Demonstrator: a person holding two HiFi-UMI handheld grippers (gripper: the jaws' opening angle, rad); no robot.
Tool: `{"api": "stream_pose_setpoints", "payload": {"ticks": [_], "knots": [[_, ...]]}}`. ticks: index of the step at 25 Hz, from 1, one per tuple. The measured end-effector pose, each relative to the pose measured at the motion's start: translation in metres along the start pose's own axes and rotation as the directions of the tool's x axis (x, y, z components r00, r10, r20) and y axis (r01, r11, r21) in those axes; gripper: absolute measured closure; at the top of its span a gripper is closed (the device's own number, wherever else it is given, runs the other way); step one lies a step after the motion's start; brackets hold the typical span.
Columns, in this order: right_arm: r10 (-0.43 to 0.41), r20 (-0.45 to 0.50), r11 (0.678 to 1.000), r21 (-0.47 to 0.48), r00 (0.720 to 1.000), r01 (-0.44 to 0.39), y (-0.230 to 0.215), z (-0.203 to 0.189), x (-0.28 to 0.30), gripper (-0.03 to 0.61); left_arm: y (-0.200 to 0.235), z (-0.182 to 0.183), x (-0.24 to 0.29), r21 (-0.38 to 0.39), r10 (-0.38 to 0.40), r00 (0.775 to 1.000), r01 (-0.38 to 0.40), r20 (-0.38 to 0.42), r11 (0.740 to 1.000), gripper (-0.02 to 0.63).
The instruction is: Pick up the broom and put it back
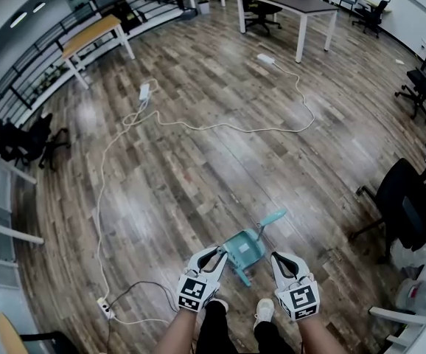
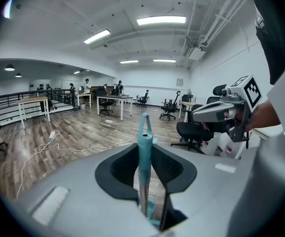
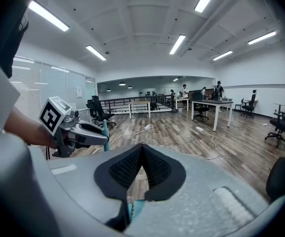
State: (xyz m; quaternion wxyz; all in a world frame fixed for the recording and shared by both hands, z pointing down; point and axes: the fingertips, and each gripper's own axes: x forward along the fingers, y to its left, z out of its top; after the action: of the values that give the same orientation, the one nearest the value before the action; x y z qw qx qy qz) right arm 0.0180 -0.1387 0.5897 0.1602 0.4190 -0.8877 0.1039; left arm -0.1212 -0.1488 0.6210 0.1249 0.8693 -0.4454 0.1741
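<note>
A teal broom and dustpan set [image 1: 245,248] stands on the wood floor just ahead of the person's feet, one teal handle [image 1: 274,217] slanting up to the right. My left gripper [image 1: 219,255] is at the set's left side. In the left gripper view its pads are shut on an upright teal broom handle [image 2: 144,132] with a hanging loop on top. My right gripper [image 1: 278,259] sits just right of the set. In the right gripper view its fingertips [image 3: 142,148] meet, shut, with a bit of teal [image 3: 132,210] showing below them.
A white cable [image 1: 220,126] with power strips [image 1: 144,92] runs across the floor ahead. Another power strip [image 1: 106,308] lies at the lower left. Black office chairs [image 1: 404,201] and white bags stand at the right. Desks [image 1: 287,2] and a railing line the far side.
</note>
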Motion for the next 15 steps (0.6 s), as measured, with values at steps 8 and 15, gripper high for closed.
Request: {"api": "stream_pose_setpoints", "payload": {"ticks": [8,15], "knots": [[-0.035,-0.039,0.999,0.035,0.999,0.037,-0.006,-0.023,-0.001,0.575,-0.007,-0.032,0.024,0.061,-0.056,0.996,0.060,-0.073,0.996,0.512],[-0.053,-0.074,0.996,0.062,0.996,0.057,-0.006,-0.043,0.002,0.575,-0.002,-0.056,0.048,0.084,-0.084,0.987,0.096,-0.137,0.992,0.511]]}}
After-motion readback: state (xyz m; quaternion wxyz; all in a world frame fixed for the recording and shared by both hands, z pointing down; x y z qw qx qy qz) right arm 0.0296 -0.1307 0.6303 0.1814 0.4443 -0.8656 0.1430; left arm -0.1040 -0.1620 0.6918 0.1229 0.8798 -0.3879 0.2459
